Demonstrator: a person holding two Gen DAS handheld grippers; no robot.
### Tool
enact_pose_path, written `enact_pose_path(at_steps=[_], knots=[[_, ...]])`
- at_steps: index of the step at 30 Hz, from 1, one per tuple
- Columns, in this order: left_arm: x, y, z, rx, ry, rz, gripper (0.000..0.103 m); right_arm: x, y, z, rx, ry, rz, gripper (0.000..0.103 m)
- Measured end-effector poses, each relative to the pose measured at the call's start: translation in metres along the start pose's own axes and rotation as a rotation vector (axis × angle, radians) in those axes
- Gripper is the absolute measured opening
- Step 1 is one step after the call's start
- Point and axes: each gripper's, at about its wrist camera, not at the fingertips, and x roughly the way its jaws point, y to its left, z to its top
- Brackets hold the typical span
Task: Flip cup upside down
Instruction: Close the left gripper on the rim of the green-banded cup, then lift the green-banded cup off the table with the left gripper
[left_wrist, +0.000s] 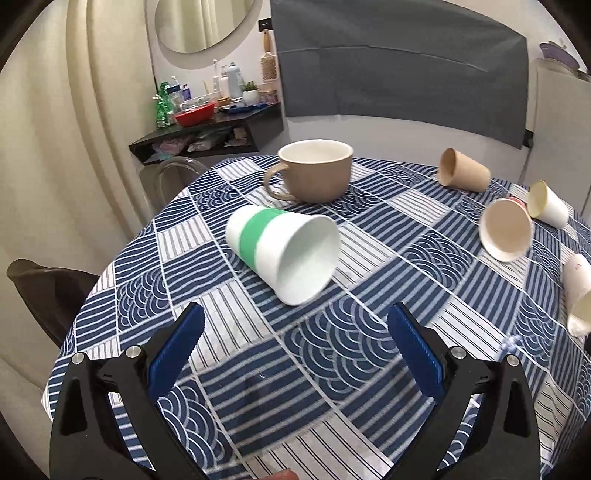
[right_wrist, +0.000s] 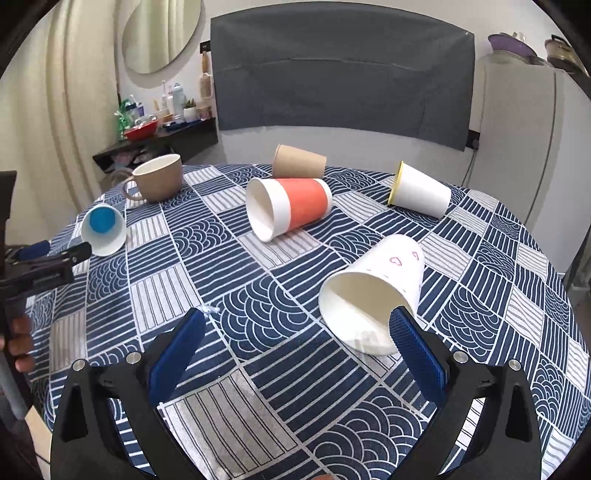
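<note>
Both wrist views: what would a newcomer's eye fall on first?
Paper cups lie tipped over across the patterned tablecloth: a green-banded cup ahead of the open left hand-held gripper, an orange-banded cup mid-table. Behind, a beige mug stands upright.

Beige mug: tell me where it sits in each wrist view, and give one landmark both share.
Left wrist view: the mug stands upright at upper centre, handle to the left, just behind the green-banded cup.
Right wrist view: the mug stands upright at upper left, near the table's far-left edge.
Shared landmark: the red bowl on the dark shelf behind the mug.
</note>
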Motion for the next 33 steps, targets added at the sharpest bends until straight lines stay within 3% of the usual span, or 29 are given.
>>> enact_pose_path(at_steps=[11,18,20,22,23,25,27,29,33], knots=[[0.045,0.027,0.026,-0.057,0.040,0.126,0.097,0.006,0.009,0.006,-0.039,-0.001,0.000,0.095],[0.058,0.021,0.031,-0.011,0.033,0.196,0.096,0.010,0.009,0.007,-0.035,-0.001,0.010,0.095],[0.056,0.019,0.030,0.002,0.021,0.218,0.089,0.010,0.009,0.007,-0.037,-0.003,0.015,0.095],[0.057,0.017,0.029,0.014,0.028,0.222,0.065,0.013,0.009,0.006,-0.033,0.003,0.010,0.095],[0.060,0.018,0.029,0.011,0.040,0.215,0.059,0.014,0.008,0.006,-0.030,0.006,0.011,0.095],[0.067,0.021,0.027,-0.011,0.081,0.185,0.031,0.015,0.007,0.005,-0.027,0.012,0.018,0.095],[0.072,0.022,0.024,-0.031,0.106,0.165,0.016,0.015,0.007,0.003,-0.030,0.012,0.013,0.095],[0.073,0.023,0.022,-0.048,0.119,0.134,0.009,0.014,0.007,0.002,-0.032,0.016,0.008,0.095],[0.066,0.018,0.019,-0.037,0.106,0.110,0.006,0.013,0.006,0.000,-0.031,0.019,0.005,0.095]])
